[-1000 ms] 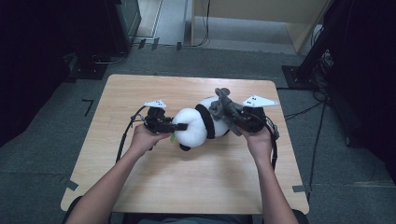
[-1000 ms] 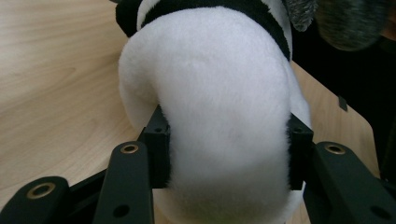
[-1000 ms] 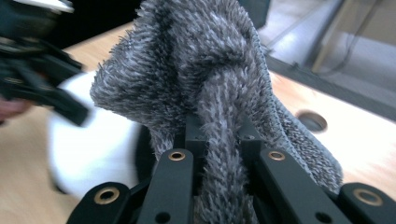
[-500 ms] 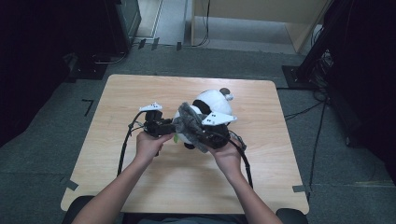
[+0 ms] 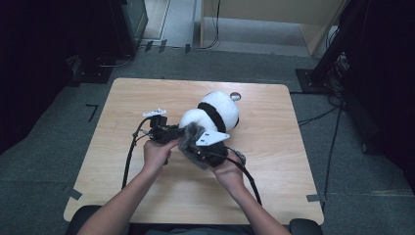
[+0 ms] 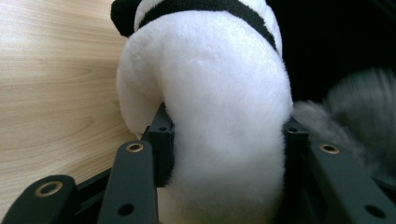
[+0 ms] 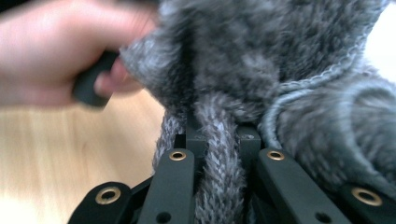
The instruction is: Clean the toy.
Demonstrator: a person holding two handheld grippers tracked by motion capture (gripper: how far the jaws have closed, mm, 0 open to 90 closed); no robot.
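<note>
A black-and-white plush panda (image 5: 215, 113) lies on the wooden table (image 5: 274, 161). My left gripper (image 5: 171, 134) is shut on the panda's white lower end (image 6: 224, 140), with a jaw pressed into each side of the fur. A grey fuzzy knit scarf (image 5: 192, 142) hangs in front of the panda. My right gripper (image 5: 208, 147) is shut on the scarf (image 7: 219, 158); a strand runs down between the jaws. In the right gripper view, the person's left hand (image 7: 60, 56) shows blurred behind the scarf.
A small grey round thing (image 5: 235, 96) lies on the table beyond the panda's head. Black cables (image 5: 129, 156) trail from both grippers toward the near edge. Dark equipment and floor cables surround the table.
The right gripper has carried the scarf left and toward the near edge, from the panda's right side to its lower end by the left gripper. The panda has turned, head now far right.
</note>
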